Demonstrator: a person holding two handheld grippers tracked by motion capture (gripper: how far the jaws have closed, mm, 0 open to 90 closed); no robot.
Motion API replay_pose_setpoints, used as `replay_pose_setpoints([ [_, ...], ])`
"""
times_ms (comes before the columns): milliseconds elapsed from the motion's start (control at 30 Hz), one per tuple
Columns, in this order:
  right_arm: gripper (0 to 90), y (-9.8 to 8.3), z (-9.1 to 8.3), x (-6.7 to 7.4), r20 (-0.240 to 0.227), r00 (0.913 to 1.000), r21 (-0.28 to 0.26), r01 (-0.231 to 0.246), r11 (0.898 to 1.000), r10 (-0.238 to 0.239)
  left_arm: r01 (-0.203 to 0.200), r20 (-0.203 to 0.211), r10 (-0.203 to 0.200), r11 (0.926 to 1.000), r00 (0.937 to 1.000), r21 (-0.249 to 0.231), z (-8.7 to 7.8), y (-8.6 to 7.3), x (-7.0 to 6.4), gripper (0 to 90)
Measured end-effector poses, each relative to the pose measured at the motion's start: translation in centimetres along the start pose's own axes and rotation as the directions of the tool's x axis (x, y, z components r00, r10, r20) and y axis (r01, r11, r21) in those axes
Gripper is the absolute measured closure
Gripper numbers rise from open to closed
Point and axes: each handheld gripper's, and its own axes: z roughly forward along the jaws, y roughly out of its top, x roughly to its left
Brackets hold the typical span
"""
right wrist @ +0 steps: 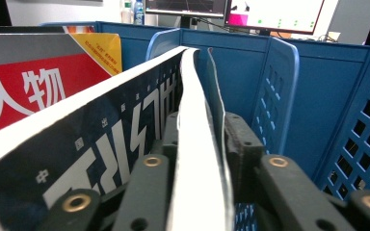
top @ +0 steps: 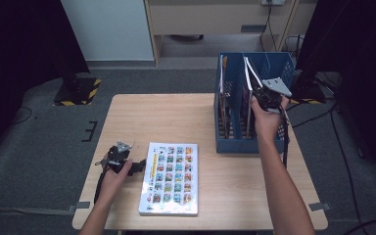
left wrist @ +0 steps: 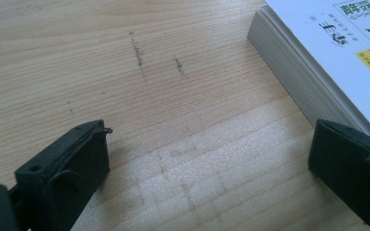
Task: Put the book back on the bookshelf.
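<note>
From above, the right gripper [top: 262, 93] holds a thin book [top: 250, 73] standing in the blue file rack [top: 235, 145] at the far right of the wooden table [top: 127, 117]. The left gripper [top: 138, 165] rests near the left edge of a flat picture book [top: 170, 178].

The left gripper view shows smooth pale wood, thick paper pages, and jaws wide apart with nothing between.

The right gripper view shows jaws hugging the book's bendy white pages [right wrist: 197, 159], maybe not pressing. The floppy book could slump or bend against the hard plastic divider [right wrist: 279, 91].
</note>
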Motion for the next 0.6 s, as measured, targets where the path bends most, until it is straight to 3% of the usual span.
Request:
replay_pose_setpoints([
  [367,65.9,-0.1,-1.5,0.0,0.004,0.9998,-0.003,-0.018,1.000,0.018,-0.004,0.001,0.004,1.0000,1.0000,0.001,0.0,0.0,0.0,0.0],
  [600,59.1,0.0,-2.7,-0.1,-0.006,1.0000,0.009,-0.006,1.000,0.006,-0.003,0.001,0.003,1.0000,1.0000,0.000,0.0,0.0,0.0,0.0],
])
